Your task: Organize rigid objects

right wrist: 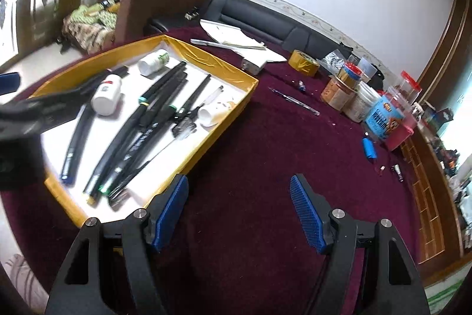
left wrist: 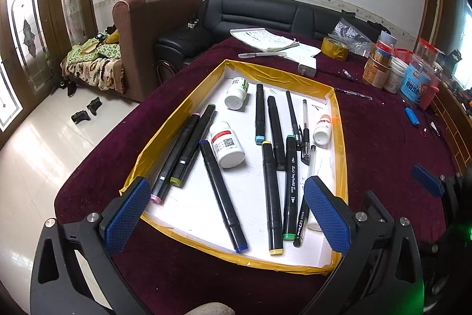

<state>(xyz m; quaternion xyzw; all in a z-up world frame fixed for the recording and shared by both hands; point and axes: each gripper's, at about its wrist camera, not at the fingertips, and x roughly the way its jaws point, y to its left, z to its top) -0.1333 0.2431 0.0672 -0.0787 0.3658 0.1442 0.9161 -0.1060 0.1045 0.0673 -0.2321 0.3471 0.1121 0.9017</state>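
**While both grippers hang empty, the tray is filled but unsorted**

Though nothing is gripped, most of the gathering looks done; the left gripper (left wrist: 225, 204) hangs over the near end of the tray (left wrist: 283, 71) with jaws spread wide, and the right gripper (right wrist: 239, 208) hovers beside the tray over bare burgundy tablecloth (right wrist: 265, 143), jaws likewise apart and empty. Inside the white-floored, yellow-taped tray, matte black markers (left wrist: 222, 194) with coloured end caps lie at crossed angles among slim pens (left wrist: 305, 123); three smooth white pill bottles (left wrist: 227, 146) lie on their sides between them. What seems left is aligning these; farther out, a loose blue pen (right wrist: 295, 102) lies on the plush cloth, perhaps also to collect. Beyond sit a glossy tape roll (right wrist: 303, 62), a notepad (left wrist: 265, 40) and plastic jars (right wrist: 380, 114).
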